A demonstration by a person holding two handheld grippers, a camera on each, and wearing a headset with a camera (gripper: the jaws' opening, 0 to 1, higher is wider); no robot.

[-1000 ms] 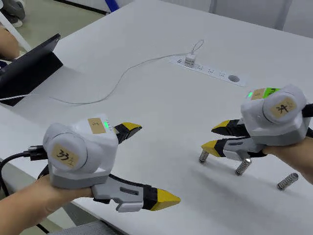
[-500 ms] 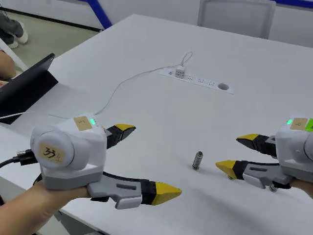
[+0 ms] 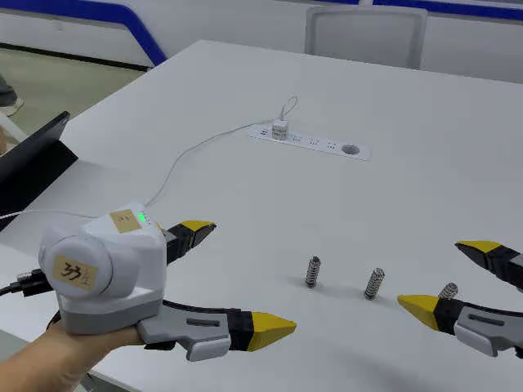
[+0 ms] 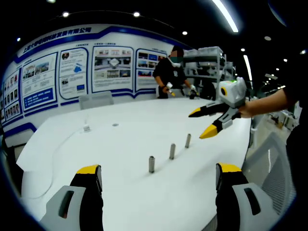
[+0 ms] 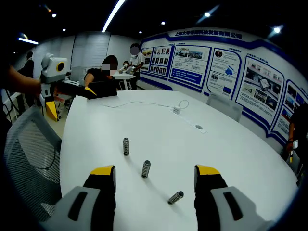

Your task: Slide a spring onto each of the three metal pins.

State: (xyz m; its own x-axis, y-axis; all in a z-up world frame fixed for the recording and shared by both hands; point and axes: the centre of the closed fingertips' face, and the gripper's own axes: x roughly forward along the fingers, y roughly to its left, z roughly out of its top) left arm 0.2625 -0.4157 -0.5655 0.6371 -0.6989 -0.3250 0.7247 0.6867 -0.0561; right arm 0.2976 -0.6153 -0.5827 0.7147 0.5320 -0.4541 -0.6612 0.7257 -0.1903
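Note:
Three small metal springs stand in a row on the white table point(image 3: 245, 73): a left spring point(image 3: 313, 271), a middle spring point(image 3: 374, 282) and a right spring point(image 3: 448, 290). The first two are upright. The third spring point(image 5: 176, 197) lies tilted on its side. Whether pins sit inside them I cannot tell. My left gripper point(image 3: 237, 278) hovers open at the near left, well short of the row point(image 4: 172, 151). My right gripper point(image 3: 451, 276) is open at the near right, with the tilted spring just beyond its lower jaw. Both hold nothing.
A white power strip point(image 3: 310, 143) with a plug point(image 3: 280, 129) and a trailing cable lies mid-table. A dark tablet point(image 3: 29, 167) leans at the left edge. A grey chair point(image 3: 364, 33) stands at the far side. People point(image 5: 110, 65) are behind the table's far end.
My right gripper has drawn back from over the springs toward the near right, uncovering all three. The head camera has shifted. My left gripper has stayed open in roughly the same place.

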